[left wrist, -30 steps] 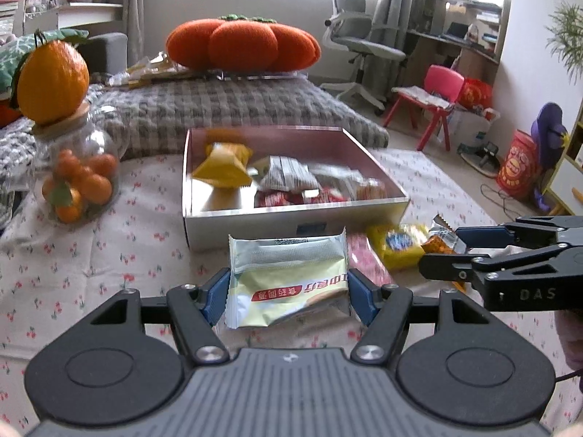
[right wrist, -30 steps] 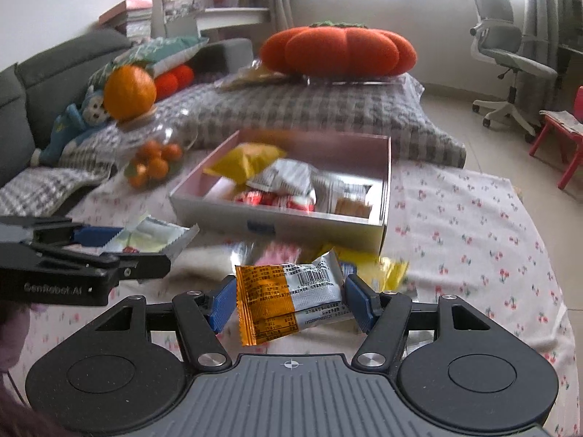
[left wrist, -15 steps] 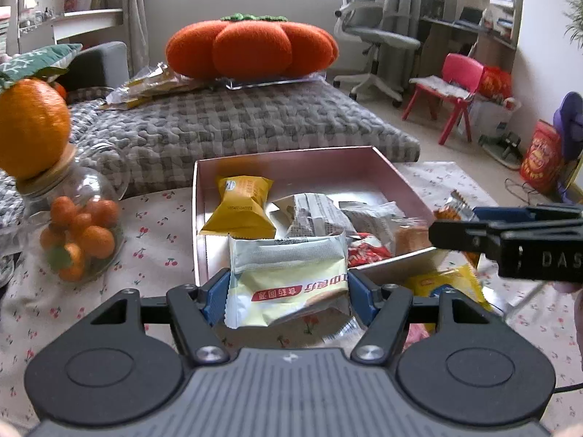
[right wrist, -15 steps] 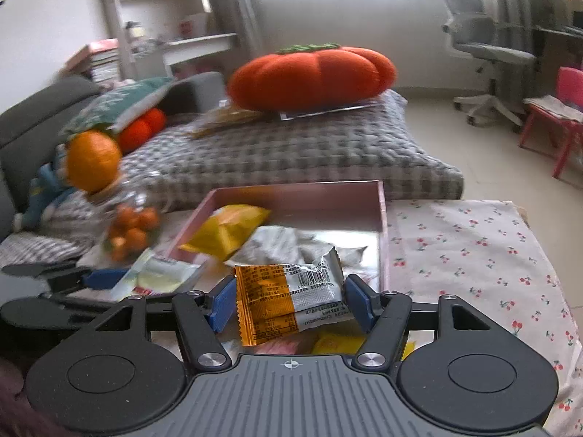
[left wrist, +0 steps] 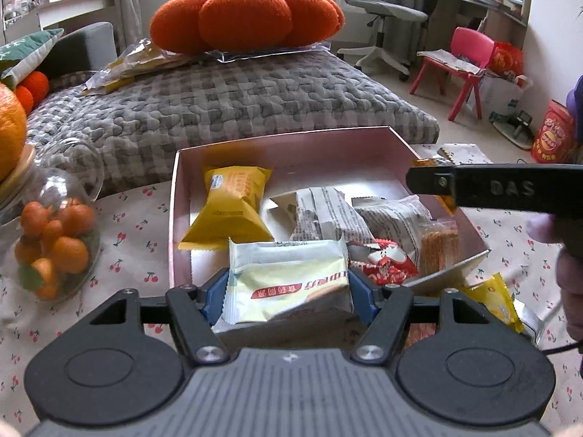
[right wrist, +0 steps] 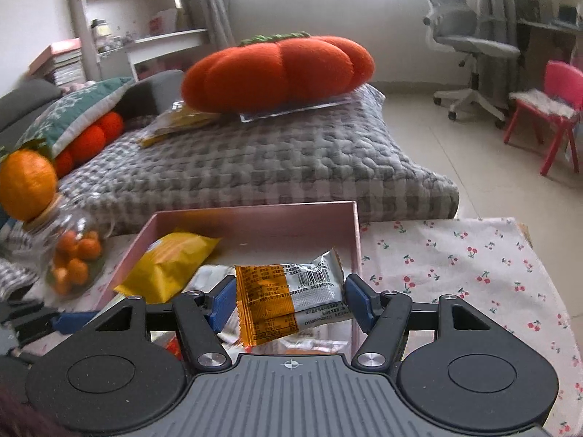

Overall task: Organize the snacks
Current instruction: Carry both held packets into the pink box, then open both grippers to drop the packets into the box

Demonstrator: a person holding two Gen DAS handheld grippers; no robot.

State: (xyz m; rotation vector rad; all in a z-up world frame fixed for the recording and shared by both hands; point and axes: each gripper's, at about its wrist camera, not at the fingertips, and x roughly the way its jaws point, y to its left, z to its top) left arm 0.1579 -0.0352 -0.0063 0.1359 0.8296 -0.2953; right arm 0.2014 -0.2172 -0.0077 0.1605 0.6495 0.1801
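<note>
A pink open box [left wrist: 291, 145] sits on the cherry-print tablecloth and holds a yellow bag [left wrist: 233, 207], grey-white packets [left wrist: 328, 215] and a red candy [left wrist: 386, 262]. My left gripper [left wrist: 288, 291] is shut on a pale yellow-white snack packet [left wrist: 288, 280], held over the box's near edge. My right gripper [right wrist: 288, 298] is shut on an orange-and-silver snack packet [right wrist: 288, 295], held above the box [right wrist: 291, 222] near its right wall. The right gripper also shows in the left wrist view [left wrist: 430, 182] over the box's right side.
A glass jar of small oranges [left wrist: 54, 240] stands left of the box. Loose yellow packets [left wrist: 499, 298] lie on the cloth right of it. A grey quilted mattress [left wrist: 226, 105] with an orange pumpkin cushion [left wrist: 247, 18] lies behind the table.
Both grippers moved forward and up from the table's front, each still holding its packet, and now hang over the box.
</note>
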